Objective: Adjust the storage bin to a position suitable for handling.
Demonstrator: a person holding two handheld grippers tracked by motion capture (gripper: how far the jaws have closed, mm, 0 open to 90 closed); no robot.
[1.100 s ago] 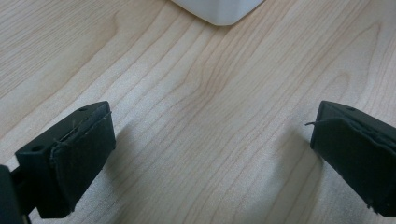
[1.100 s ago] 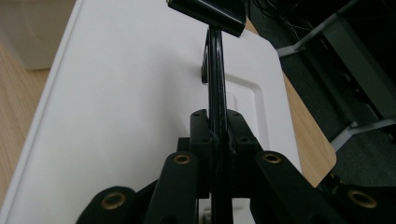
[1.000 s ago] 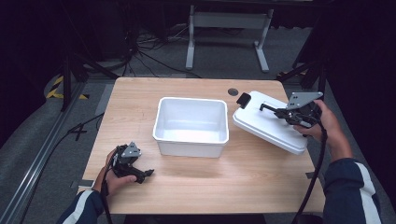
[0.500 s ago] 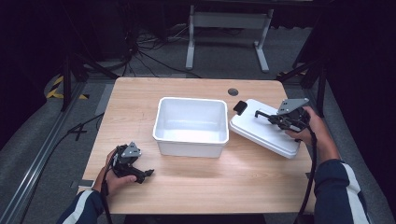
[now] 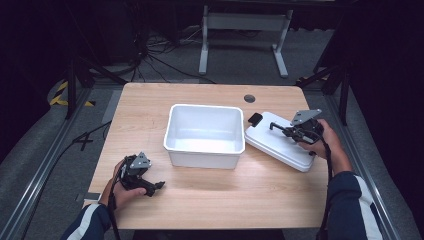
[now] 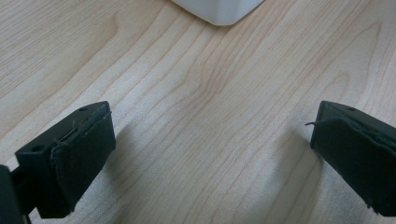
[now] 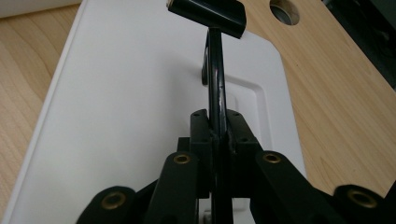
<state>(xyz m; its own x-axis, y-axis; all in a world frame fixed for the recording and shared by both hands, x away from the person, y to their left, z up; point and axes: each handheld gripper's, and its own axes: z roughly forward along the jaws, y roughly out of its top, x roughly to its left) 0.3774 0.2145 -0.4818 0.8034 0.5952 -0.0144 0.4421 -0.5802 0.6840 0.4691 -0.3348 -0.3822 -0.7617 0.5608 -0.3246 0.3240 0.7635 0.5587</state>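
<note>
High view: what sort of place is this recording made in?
Probably a lab or studio data-collection bay, not a home: a lone wooden table with a cable hole, metal rails on grey floor, loose cables, and black surroundings.

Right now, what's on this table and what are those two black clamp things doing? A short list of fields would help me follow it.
Table: light wood, round hole near the far edge
Bin: white, open, empty, at the middle
Lid: white, lying tilted to the right of the bin
Lid handle: thin black bar standing up from the lid
Right gripper: jaws shut on the lid handle
Left gripper: jaws wide open, low over bare wood near the front left, holding nothing
</note>
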